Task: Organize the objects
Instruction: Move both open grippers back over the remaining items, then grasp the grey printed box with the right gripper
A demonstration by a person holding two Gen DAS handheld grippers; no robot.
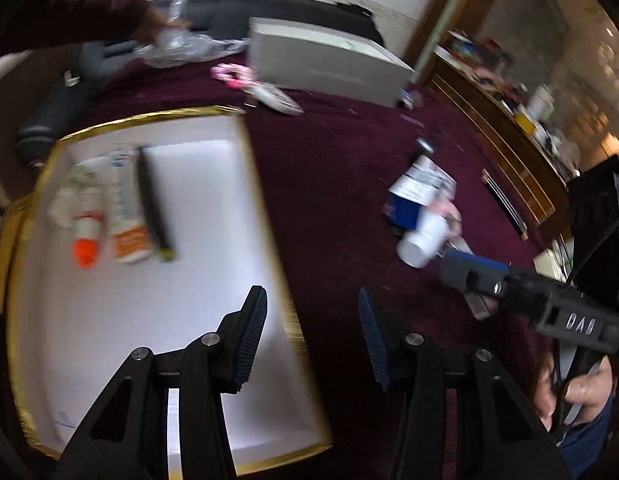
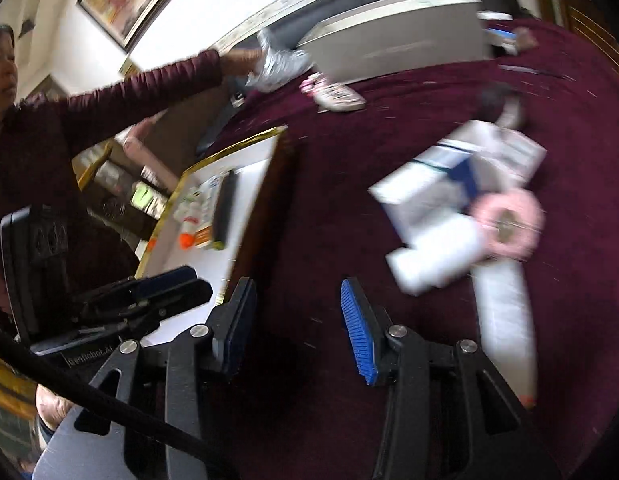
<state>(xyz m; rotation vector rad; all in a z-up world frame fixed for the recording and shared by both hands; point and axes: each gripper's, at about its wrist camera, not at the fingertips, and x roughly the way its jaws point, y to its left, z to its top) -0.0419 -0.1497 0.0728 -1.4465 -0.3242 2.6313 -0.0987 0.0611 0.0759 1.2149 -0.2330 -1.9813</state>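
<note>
A white tray with a gold rim (image 1: 265,200) lies on the maroon cloth. It holds a tube with an orange cap (image 1: 85,236), a white-and-orange tube (image 1: 127,216) and a dark pen-like stick (image 1: 153,200). My left gripper (image 1: 313,332) is open above the tray's right edge, with nothing between its fingers. To the right is a pile: a white bottle (image 1: 423,242) and a blue-and-white box (image 1: 413,196). My right gripper (image 2: 297,324) is open and empty over bare cloth, left of the white bottle (image 2: 433,256), a pink round thing (image 2: 507,220) and a long white tube (image 2: 505,320).
A grey-white box (image 1: 321,60) stands at the back of the cloth. A person's maroon sleeve (image 1: 81,16) reaches to a clear plastic bag (image 1: 181,46). Pink-and-white items (image 1: 229,74) lie near the box. A wooden cabinet (image 1: 501,140) runs along the right.
</note>
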